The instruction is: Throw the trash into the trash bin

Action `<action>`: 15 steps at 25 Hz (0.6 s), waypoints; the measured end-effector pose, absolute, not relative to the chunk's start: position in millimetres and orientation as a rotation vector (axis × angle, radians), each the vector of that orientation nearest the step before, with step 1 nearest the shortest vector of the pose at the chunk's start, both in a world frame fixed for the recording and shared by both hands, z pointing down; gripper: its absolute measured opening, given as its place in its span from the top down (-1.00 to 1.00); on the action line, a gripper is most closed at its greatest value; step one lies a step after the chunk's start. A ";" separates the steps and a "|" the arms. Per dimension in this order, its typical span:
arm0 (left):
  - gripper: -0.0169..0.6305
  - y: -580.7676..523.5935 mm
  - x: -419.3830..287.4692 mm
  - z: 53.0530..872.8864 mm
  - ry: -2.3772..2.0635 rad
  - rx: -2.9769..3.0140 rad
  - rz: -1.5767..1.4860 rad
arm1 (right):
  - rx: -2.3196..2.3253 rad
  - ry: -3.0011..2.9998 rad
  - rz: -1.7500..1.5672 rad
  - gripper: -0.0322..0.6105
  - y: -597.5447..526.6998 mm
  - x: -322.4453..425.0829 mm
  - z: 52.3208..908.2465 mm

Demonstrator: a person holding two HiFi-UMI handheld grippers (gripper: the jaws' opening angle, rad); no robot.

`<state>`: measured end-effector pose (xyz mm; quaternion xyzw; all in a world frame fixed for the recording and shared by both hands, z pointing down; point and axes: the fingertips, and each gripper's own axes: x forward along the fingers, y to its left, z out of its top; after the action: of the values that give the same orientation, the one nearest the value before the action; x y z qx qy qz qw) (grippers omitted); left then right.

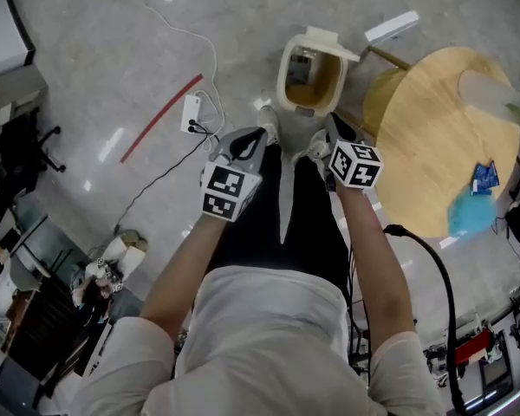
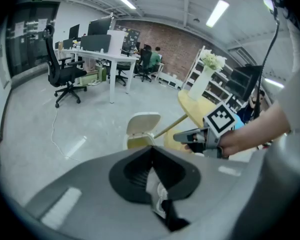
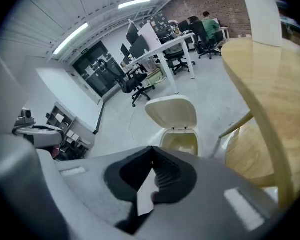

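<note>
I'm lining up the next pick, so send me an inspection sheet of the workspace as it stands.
Surface: round light wooden table, mostly bare; grey polished floor.
Job's things: cream plastic trash bin on the floor beside the table, lid open; small blue wrapper and a blurred light-blue item near the table's edge.
Clutter: tall white vase on the table.
Grippers: left claw shut; right claw shut; nothing seen gripped.
Cables: white power strip with white and black leads on the floor; black cable by the right arm.
Surroundings: red floor strip; white desks and black office chairs.
</note>
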<state>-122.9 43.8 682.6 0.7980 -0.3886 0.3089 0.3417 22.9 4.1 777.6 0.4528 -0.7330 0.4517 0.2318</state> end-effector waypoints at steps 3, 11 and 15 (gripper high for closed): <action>0.94 44.0 -120.2 669.2 -1.023 2.064 0.786 | 1.222 -2.037 1.252 0.90 7.6 25.2 759.3; 0.94 40.7 -114.0 628.7 -1.024 2.103 0.799 | 1.216 -2.072 1.230 0.90 8.8 35.4 709.4; 0.94 47.7 -109.6 612.7 -1.001 2.119 0.829 | 1.226 -2.083 1.214 0.90 10.5 40.6 683.3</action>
<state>-109.6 47.7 612.7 0.8071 -0.3813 0.3155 0.3218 40.6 10.5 683.3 0.4426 -0.7517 0.4382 0.2168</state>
